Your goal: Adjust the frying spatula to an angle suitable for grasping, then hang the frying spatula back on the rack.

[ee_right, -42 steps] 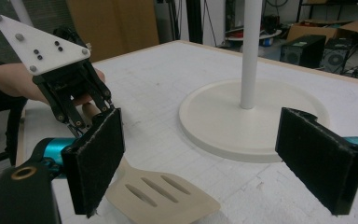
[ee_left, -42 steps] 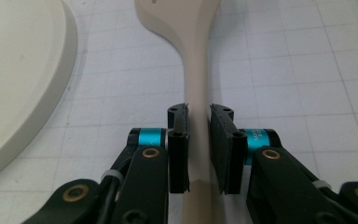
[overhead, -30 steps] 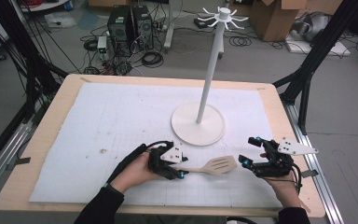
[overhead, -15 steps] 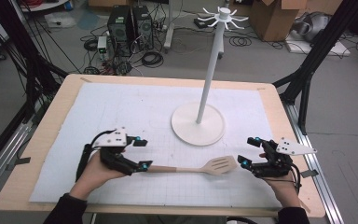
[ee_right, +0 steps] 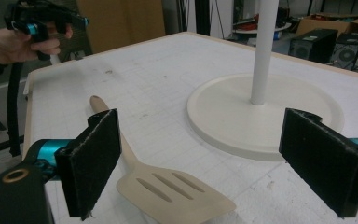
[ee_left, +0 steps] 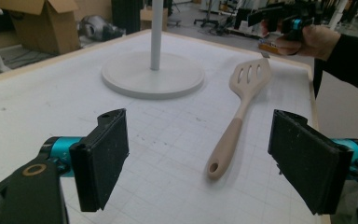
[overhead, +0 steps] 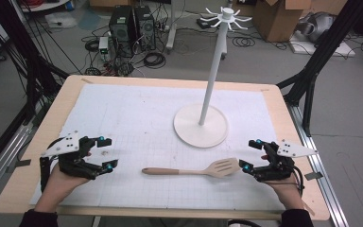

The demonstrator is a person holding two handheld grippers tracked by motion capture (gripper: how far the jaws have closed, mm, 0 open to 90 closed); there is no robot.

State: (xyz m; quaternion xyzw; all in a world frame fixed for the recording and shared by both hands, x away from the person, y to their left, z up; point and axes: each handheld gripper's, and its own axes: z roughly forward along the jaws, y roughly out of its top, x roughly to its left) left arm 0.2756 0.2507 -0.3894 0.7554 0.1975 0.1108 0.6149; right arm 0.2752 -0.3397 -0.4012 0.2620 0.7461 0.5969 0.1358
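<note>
We're looking down on the table (overhead: 38, 142), and the wooden slotted spatula (overhead: 194, 169) lies flat on the white gridded mat (overhead: 137, 118), about six o'clock from the stand's round base (overhead: 201, 126), its handle pointing toward nine o'clock and its slotted blade toward three. Our left gripper (overhead: 107, 152) sits at the eight o'clock side of the mat, well apart from the handle's end, and its jaws have just been opening: they stand wide with nothing between them, which the left gripper view confirms, the spatula (ee_left: 240, 116) lying free on the mat ahead of the two black pads (ee_left: 103, 158). Our right gripper (overhead: 251, 154) waits at four o'clock, just beside the blade, jaws spread wide as well; in the right gripper view the blade (ee_right: 175, 193) lies low between the pads (ee_right: 93, 161) but neither pad touches it. The white pole stand (overhead: 212, 71) rises upright from its base, its crown of hooks (overhead: 227, 14) bare. There's no container on the table.
</note>
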